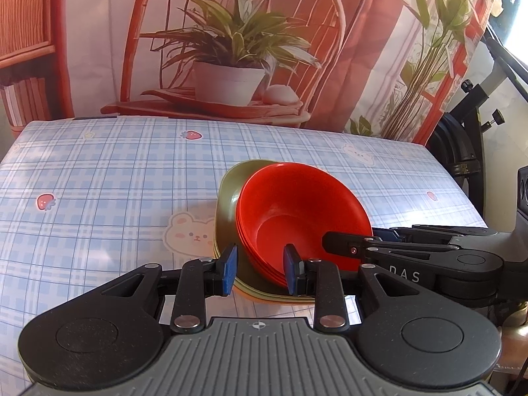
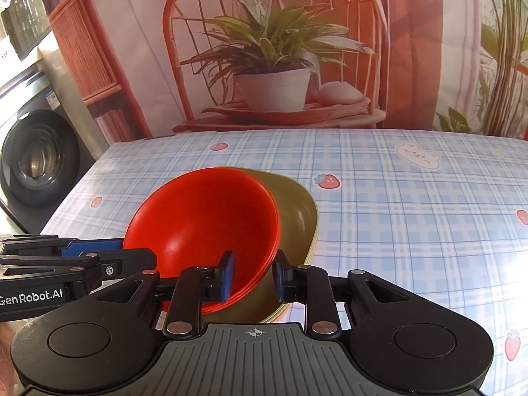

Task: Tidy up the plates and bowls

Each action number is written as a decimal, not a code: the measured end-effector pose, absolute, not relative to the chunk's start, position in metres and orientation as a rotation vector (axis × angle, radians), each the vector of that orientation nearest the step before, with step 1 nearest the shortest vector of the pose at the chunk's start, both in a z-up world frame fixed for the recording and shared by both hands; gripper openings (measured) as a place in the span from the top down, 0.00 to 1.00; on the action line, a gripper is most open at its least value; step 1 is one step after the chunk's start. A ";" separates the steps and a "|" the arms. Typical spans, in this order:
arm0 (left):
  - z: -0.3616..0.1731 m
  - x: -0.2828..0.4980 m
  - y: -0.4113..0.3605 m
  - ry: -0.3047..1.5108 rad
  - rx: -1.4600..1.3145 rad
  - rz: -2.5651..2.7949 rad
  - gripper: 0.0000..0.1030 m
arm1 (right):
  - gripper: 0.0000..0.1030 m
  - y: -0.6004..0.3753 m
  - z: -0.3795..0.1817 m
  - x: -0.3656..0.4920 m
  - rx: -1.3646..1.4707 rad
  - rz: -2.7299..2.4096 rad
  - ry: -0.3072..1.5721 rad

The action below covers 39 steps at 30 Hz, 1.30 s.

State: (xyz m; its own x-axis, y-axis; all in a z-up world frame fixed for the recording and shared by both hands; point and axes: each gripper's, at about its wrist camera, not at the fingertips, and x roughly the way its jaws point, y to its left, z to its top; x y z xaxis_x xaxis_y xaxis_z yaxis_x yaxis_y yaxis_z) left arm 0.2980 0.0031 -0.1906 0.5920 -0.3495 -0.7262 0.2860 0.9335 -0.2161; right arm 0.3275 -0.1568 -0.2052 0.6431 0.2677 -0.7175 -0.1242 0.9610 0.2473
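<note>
We start from the nested stack of glossy red plastic bowls [image 1: 297, 211], which sits inside a stack of olive-green, square-cornered plastic plates [image 1: 227, 204] near the front edge of the table, covered with a blue plaid cloth printed with bears and strawberries [image 1: 99, 178]. The bowls lean rather than sit flat: their open mouths tip toward us and slightly to one side, so the near rims stand up like a fan of thin edges. That tilt is the relation everything turns on. Our left tongs [image 1: 260, 272] straddle the near rim of the red stack, one blue pad outside the wall over the olive plate and the other inside the bowl; the pads stand apart with a visible gap to the rim on the outer side, so we judge them not clamped. Our right tongs [image 2: 254, 274] straddle the same stack from the other side, one pad inside the bowl, the other outside between red rim and olive plate; they too look parted and not pressing. Both hands are equally close, each with a rim between its pads, and each tool's fingers cross the other's view low at the side. We would judge that the next move depends on closing squarely across the thin wall, along the rim's curve, since a slanted bite on stacked, slippery edges could take one bowl and drag the rest.
</note>
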 end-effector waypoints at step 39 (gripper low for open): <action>-0.035 0.150 0.035 0.465 -0.008 -0.127 0.17 | 0.00 -0.152 -0.045 0.177 0.115 0.179 0.426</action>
State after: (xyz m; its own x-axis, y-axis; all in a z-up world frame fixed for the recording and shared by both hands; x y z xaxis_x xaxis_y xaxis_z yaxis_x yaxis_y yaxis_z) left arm 0.1497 0.0350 -0.0348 0.8862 -0.1235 -0.4466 0.1198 0.9921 -0.0367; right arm 0.1770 -0.1524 -0.0449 0.8952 0.1962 -0.4001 -0.1479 0.9778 0.1485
